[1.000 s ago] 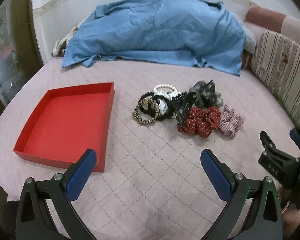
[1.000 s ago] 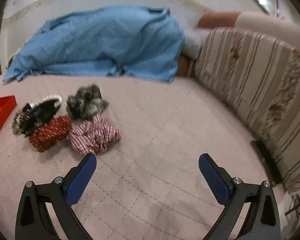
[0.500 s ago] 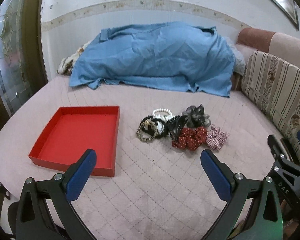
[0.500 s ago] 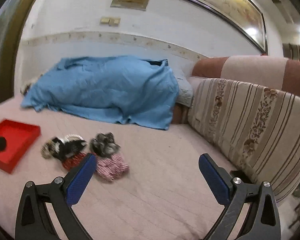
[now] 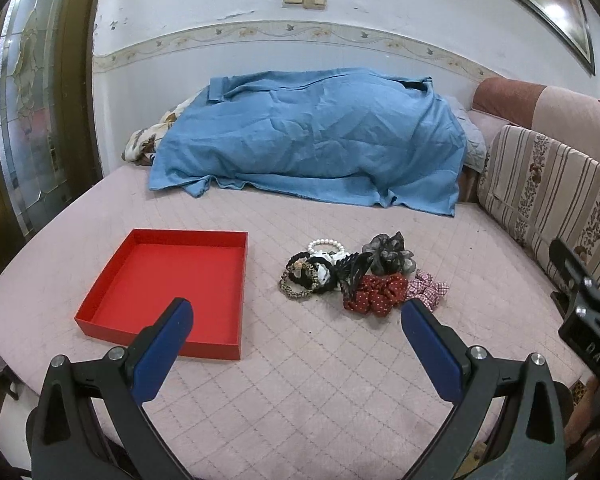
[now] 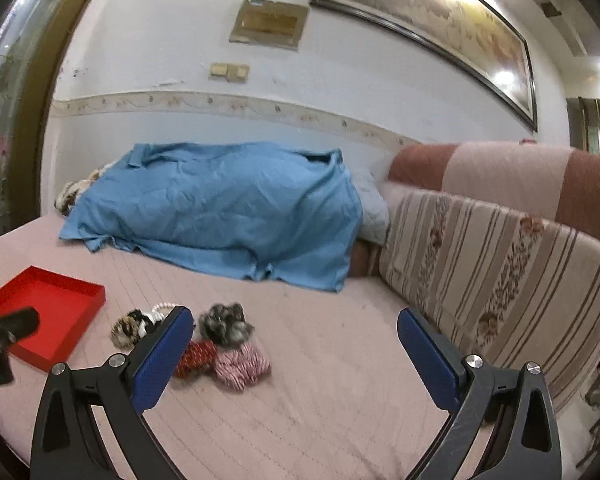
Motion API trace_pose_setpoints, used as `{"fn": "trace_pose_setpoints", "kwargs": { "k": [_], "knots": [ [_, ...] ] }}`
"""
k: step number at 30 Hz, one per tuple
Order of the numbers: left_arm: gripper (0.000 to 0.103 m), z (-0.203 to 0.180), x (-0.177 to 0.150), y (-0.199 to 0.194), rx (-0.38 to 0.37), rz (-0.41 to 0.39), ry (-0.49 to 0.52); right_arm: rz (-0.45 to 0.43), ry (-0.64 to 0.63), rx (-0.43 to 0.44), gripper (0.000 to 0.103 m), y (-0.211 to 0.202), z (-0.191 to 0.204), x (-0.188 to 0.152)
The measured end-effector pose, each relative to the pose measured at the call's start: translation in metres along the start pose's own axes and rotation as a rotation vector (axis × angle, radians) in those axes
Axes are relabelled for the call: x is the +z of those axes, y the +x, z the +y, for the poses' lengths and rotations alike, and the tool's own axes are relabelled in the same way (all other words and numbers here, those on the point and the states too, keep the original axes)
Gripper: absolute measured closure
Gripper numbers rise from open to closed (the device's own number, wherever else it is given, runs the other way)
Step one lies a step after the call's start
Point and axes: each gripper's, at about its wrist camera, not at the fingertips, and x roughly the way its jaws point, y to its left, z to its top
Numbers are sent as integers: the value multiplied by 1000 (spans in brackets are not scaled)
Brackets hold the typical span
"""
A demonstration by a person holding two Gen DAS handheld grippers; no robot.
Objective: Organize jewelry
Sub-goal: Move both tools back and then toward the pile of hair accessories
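An empty red tray lies on the pink quilted bed, left of a pile of hair ties and bracelets: a pearl bracelet, a leopard-print tie, a black clip, a grey scrunchie, a red dotted scrunchie and a pink checked scrunchie. The tray and the pile also show in the right wrist view. My left gripper is open and empty, held back above the bed's near edge. My right gripper is open and empty, right of the pile.
A blue blanket covers a heap at the back of the bed. A striped cushion lines the right side. A wall stands behind, and a glass door stands at the left. The right gripper's body shows at the left view's right edge.
Both grippers have pulled back and tilted up from the bed. The tray and pile now look smaller and farther. Nothing was picked up.
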Motion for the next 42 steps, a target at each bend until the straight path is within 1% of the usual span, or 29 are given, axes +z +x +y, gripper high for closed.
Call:
{"fn": "trace_pose_setpoints", "kwargs": {
  "k": [1, 3, 4, 6, 7, 13, 17, 25, 29, 33, 36, 37, 38, 39, 40, 41, 42],
  "knots": [
    [0, 0, 1, 0, 2, 3, 0, -2, -16, 1, 0, 1, 3, 4],
    [0, 0, 2, 3, 6, 14, 2, 24, -34, 31, 0, 8, 6, 9],
    [0, 0, 2, 4, 7, 18, 5, 59, -33, 70, 0, 15, 7, 10],
    [0, 1, 4, 9, 13, 30, 11, 103, -24, 114, 0, 26, 8, 8],
    [0, 1, 4, 12, 15, 39, 14, 112, -22, 123, 0, 29, 8, 6],
    [0, 4, 3, 36, 23, 108, 17, 135, -51, 138, 0, 42, 11, -10],
    [0, 3, 0, 55, 29, 159, 20, 173, -35, 143, 0, 58, 8, -20],
    [0, 1, -8, 90, 39, 245, 26, 304, 39, 175, 0, 97, -5, -45],
    [0, 2, -7, 102, 37, 267, 32, 365, 87, 189, 0, 116, -15, -57],
    [0, 7, 1, 114, 6, 279, 23, 423, 125, 204, 0, 135, -23, -67],
    [0, 4, 11, 125, -44, 278, 31, 452, 152, 217, 0, 149, -28, -71],
    [0, 1, 15, 131, -78, 278, 39, 462, 161, 223, 0, 154, -29, -72],
    [1, -1, 18, 135, -98, 283, 41, 470, 168, 228, 0, 159, -29, -74],
    [7, -4, 20, 141, -126, 297, 38, 477, 176, 233, 0, 163, -30, -75],
    [17, -7, 21, 147, -144, 312, 34, 488, 184, 240, 0, 169, -29, -77],
    [23, -11, 22, 155, -165, 336, 29, 505, 193, 249, 0, 176, -29, -79],
    [34, -17, 21, 164, -184, 367, 25, 524, 203, 259, 0, 183, -28, -81]
  ]
}}
